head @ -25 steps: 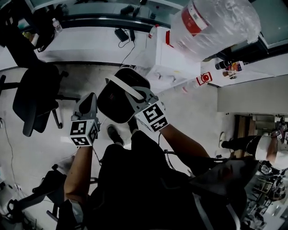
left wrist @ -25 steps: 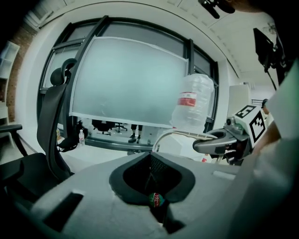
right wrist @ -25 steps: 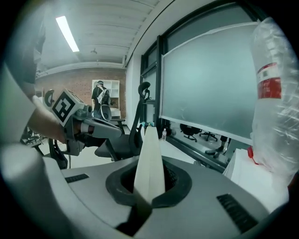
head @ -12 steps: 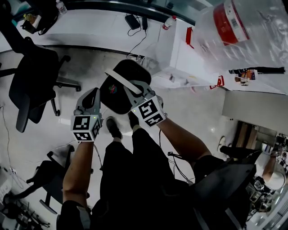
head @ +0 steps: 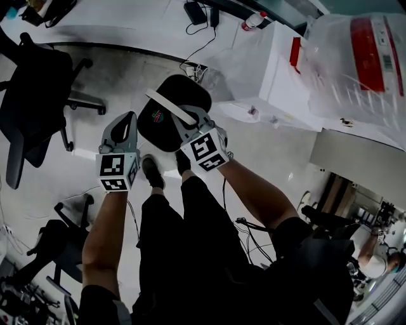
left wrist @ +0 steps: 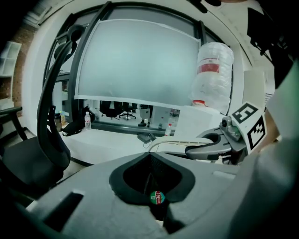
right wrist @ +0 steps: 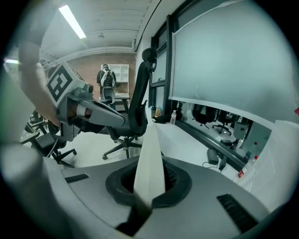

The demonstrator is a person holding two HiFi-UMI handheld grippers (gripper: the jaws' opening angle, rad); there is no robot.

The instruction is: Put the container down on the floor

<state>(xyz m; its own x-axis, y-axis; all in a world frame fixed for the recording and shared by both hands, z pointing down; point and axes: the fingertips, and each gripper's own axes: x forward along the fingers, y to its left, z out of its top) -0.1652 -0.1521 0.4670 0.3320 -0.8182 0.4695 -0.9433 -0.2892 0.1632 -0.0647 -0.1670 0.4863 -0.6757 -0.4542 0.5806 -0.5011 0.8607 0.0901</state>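
The container (head: 181, 92) is a round black tub with a white strap handle (head: 170, 106) and a small red-green sticker (head: 157, 116). It hangs in the air above the pale floor (head: 108, 76), in front of the person's legs. My right gripper (head: 188, 124) is shut on the handle; in the right gripper view the white strap (right wrist: 150, 154) runs up from between the closed jaws (right wrist: 140, 210). My left gripper (head: 126, 122) sits just left of the tub, jaws together. In the left gripper view the sticker (left wrist: 158, 197) shows in the slot between them; whether it touches the tub is unclear.
A black office chair (head: 32, 95) stands at the left. A white cabinet (head: 273, 63) and a large plastic-wrapped water bottle (head: 361, 57) stand at the right. Cables and a power adapter (head: 195, 11) lie by the far wall. The person's shoes (head: 151, 171) are under the tub.
The view has tilted and the room has slid upward and right. Both grippers keep the same hold and spacing, and the tub looks slightly smaller, farther below the head.
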